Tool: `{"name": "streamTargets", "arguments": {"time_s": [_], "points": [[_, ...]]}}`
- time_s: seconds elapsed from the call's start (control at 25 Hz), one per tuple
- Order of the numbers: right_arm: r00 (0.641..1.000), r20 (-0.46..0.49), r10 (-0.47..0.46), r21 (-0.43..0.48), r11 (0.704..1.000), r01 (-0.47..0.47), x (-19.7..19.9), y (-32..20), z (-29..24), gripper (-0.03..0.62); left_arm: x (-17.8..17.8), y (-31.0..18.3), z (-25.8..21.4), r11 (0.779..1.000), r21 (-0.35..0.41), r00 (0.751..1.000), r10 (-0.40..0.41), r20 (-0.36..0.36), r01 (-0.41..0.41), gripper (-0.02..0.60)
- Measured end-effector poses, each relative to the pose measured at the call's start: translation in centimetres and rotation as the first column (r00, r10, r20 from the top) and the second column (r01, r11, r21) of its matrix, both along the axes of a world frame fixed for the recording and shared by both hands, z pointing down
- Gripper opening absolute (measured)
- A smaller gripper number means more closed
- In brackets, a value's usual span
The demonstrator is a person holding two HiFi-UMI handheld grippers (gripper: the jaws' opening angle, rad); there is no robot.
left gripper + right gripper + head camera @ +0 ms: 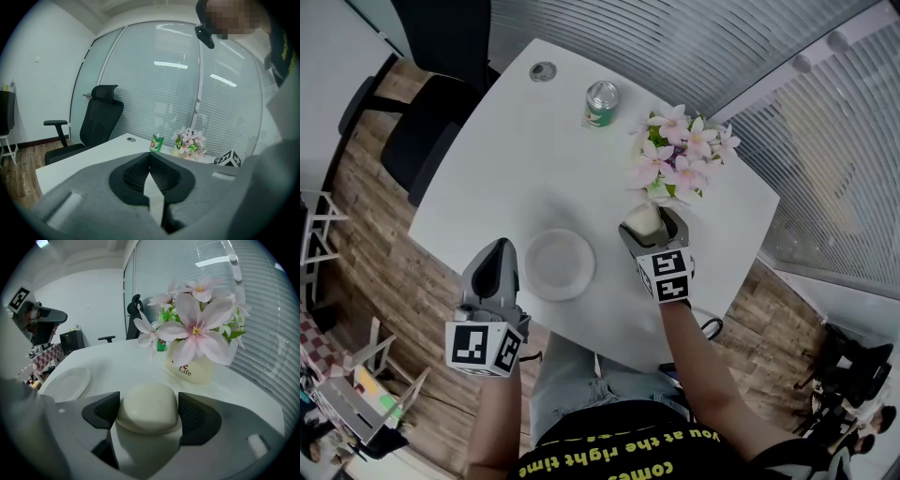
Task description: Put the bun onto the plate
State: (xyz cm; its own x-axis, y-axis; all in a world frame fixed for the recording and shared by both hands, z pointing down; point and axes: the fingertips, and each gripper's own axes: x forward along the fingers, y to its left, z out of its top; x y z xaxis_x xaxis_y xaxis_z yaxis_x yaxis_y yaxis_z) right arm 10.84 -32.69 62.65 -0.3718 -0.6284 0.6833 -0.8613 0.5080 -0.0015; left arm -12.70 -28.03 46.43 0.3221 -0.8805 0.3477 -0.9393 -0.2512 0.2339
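White table (525, 159), white plate (559, 264) near front edge, pale bun (643, 219) beside flower pot (193, 372), green can (602, 103) and grommet (543, 71) behind

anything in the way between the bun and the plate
Nothing visible does. Only bare table lies between the bun and the empty plate to its left. The flower pot stands behind the bun, off that path; the left gripper is on the plate's far side.
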Motion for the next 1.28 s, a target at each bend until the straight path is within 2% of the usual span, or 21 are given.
{"name": "streamTargets", "arguments": {"time_s": [0.28,0.52,0.84,1.28], "points": [[1.0,0.003,-0.008,-0.02,1.0,0.008,0.0,0.0,0.1,0.394,0.2,-0.1,0.0,1.0,0.002,1.0,0.002,-0.002,-0.002,0.0],[1.0,0.017,-0.012,0.014,1.0,0.011,-0.1,-0.1,-0.9,0.391,0.1,-0.1,-0.2,1.0,0.005,1.0,0.004,0.002,-0.004,0.0],[0.994,0.106,-0.01,0.049,0.999,0.004,-0.7,0.3,-3.3,0.39,-0.2,0.3,-0.4,1.0,0.01,1.0,-0.002,0.003,0.002,0.0],[0.99,0.13,-0.048,0.087,0.996,0.037,-1.6,1.4,-6.5,0.39,-0.4,1.1,-1.8,0.999,0.044,1.0,-0.001,-0.003,0.001,0.001]]}}
